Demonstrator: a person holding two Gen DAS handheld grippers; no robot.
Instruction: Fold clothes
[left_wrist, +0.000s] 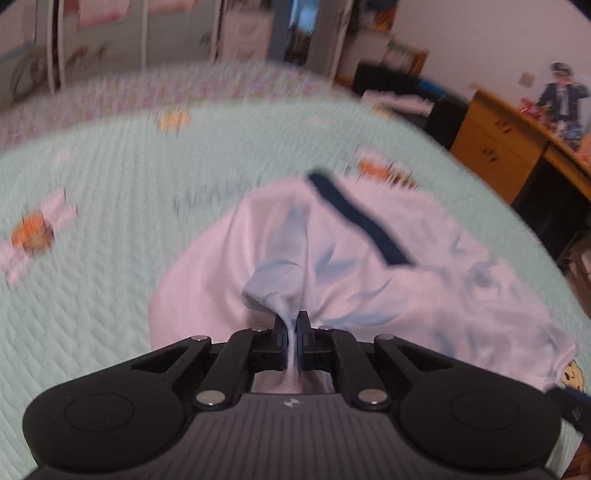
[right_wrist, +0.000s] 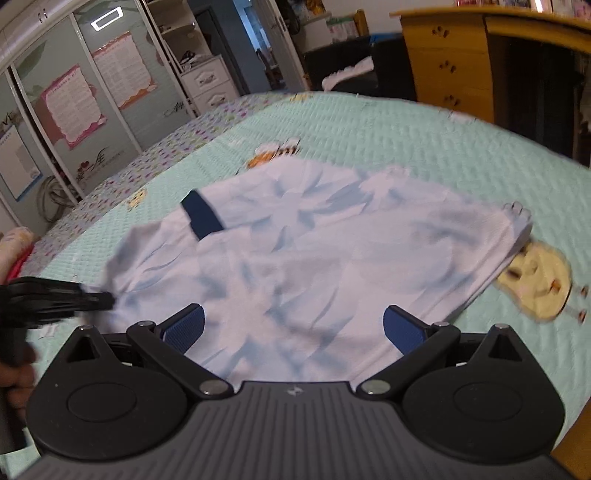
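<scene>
1. Lying on the bed (right_wrist: 388, 136) is one shirt (right_wrist: 314, 251), white with pale blue shading and one dark blue cuff (right_wrist: 202, 214); it spreads over the mint quilted cover, partly rumpled.
2. Two hand-held grippers are in use. The left hand-held gripper (left_wrist: 294, 332) has its jaws pressed together on a pinched ridge of the shirt (left_wrist: 332, 258), and the cloth rises from the bed up into the jaws.
3. The right hand-held gripper (right_wrist: 293, 326) stands wide, its two blue pads (right_wrist: 184, 326) well apart, with nothing between them; it hovers above the near edge of the shirt.
4. One hand (right_wrist: 16, 373) shows, at the left edge of the right wrist view, gripping the handle of the left hand-held gripper (right_wrist: 59, 301).
5. The right wrist view alone shows the shirt nearly whole, the left tool clamped at the shirt's left corner, a yellow cartoon figure (right_wrist: 535, 280) printed on the cover just beside the shirt's right edge, and wardrobe doors carrying two pink-bordered posters (right_wrist: 72, 107).
6. The left wrist view alone shows the pinch from close up, with the blue cuff (left_wrist: 360, 218) running slantwise across the raised cloth. It also shows two orange prints (left_wrist: 31, 234) on the cover, though blur hides their detail.
7. Both views show one wooden desk (right_wrist: 443, 55) beyond the bed.
</scene>
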